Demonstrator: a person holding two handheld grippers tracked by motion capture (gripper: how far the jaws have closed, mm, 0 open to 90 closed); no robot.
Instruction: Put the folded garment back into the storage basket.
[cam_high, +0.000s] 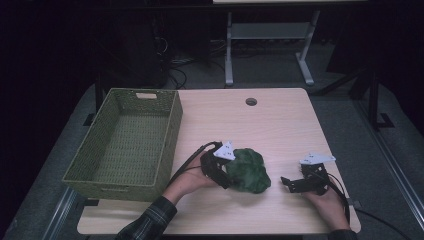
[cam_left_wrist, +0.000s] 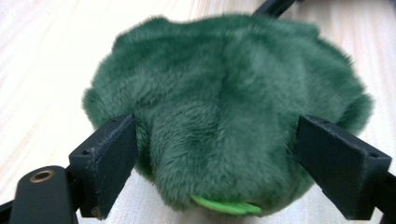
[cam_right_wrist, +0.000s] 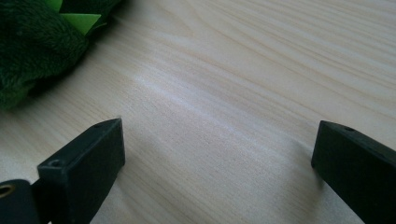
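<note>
The green woven basket (cam_high: 125, 145) at the table's (cam_high: 280, 125) left side stands with nothing in it, its handle slot at the far wall. The dark green plush toy (cam_high: 249, 170) lies on the wood just right of the basket, fluffy and rounded, with a bright green tab at its underside. My left gripper (cam_left_wrist: 215, 154) straddles it, jaws spread wide on either side, not clearly pressing it. My right gripper (cam_right_wrist: 215, 158) rests near it, jaws wide apart over bare wood.

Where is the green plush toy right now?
In the high view the green plush toy lies on the table's near middle, right of the woven basket, between the open jaws of the left gripper.
</note>
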